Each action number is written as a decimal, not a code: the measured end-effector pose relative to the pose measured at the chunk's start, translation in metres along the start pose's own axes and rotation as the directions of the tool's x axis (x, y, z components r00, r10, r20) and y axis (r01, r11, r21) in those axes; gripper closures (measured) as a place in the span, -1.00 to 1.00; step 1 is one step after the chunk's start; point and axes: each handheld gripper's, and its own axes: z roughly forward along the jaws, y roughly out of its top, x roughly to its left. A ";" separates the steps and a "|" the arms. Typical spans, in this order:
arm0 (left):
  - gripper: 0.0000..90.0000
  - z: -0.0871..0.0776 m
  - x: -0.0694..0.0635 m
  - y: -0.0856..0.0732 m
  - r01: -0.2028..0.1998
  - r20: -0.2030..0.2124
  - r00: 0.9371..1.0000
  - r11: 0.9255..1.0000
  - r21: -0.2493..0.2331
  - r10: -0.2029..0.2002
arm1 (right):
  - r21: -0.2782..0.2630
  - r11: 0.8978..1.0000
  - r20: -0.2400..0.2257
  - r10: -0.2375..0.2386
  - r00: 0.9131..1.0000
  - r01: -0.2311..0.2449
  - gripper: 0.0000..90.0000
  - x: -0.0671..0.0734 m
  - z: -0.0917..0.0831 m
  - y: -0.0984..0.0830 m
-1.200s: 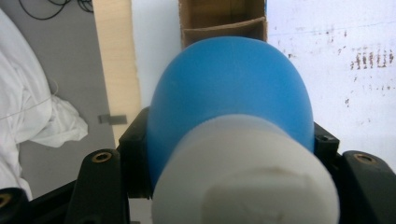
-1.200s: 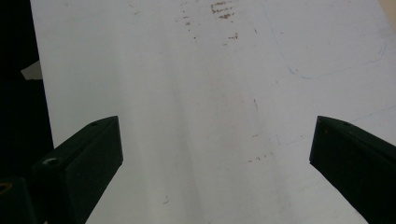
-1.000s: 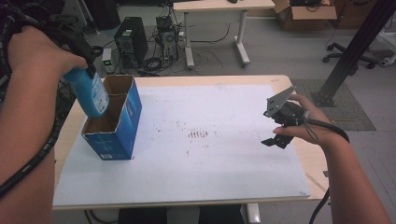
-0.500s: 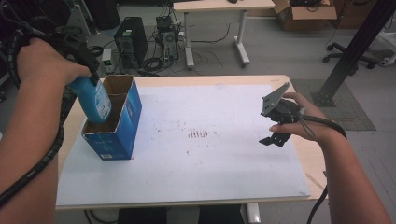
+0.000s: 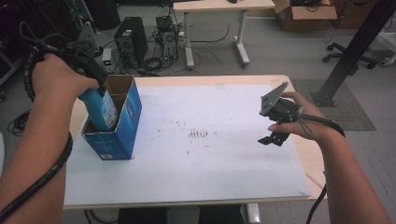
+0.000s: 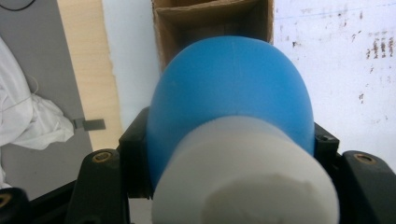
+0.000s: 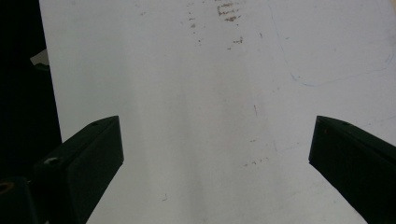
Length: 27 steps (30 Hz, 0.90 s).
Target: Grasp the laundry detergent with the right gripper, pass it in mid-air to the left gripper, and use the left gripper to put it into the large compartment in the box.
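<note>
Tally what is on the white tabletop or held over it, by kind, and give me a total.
Blue bottle with a white cap, held in the left tool and partly down inside the box: 1
Blue cardboard box, open at the top: 1
Hand-held tools, the left one plus the right tool with nothing between its open jaws: 2
Total: 4

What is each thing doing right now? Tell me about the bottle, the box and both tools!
Blue bottle: capped, upright, lower part inside the box.
Blue box: top open, standing on the table.
Left tool: shut on the blue bottle.
Right tool: open, holding nothing, above the white table.
</note>
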 end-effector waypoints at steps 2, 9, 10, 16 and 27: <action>-0.16 0.005 0.000 0.000 0.001 -0.002 1.000 1.000 -0.001 -0.001 | -0.005 1.000 -0.001 -0.003 1.000 0.003 -0.93 0.000 0.000 0.000; -0.16 0.024 -0.004 -0.002 -0.005 -0.032 0.999 1.000 0.003 0.005 | -0.008 1.000 -0.005 0.000 1.000 0.000 -0.93 0.000 0.003 0.000; -0.16 0.027 -0.003 -0.002 -0.004 -0.028 1.000 1.000 0.003 0.004 | -0.013 1.000 -0.009 0.001 1.000 -0.001 -0.93 0.000 0.003 0.000; -0.16 0.046 -0.004 -0.002 -0.011 -0.014 1.000 1.000 -0.001 0.011 | -0.014 1.000 -0.012 0.003 1.000 -0.003 -0.93 0.001 0.005 -0.002; -0.16 0.073 -0.009 -0.002 -0.017 -0.040 0.999 1.000 0.002 0.017 | -0.006 1.000 -0.014 0.004 1.000 -0.004 -0.93 0.000 0.006 -0.003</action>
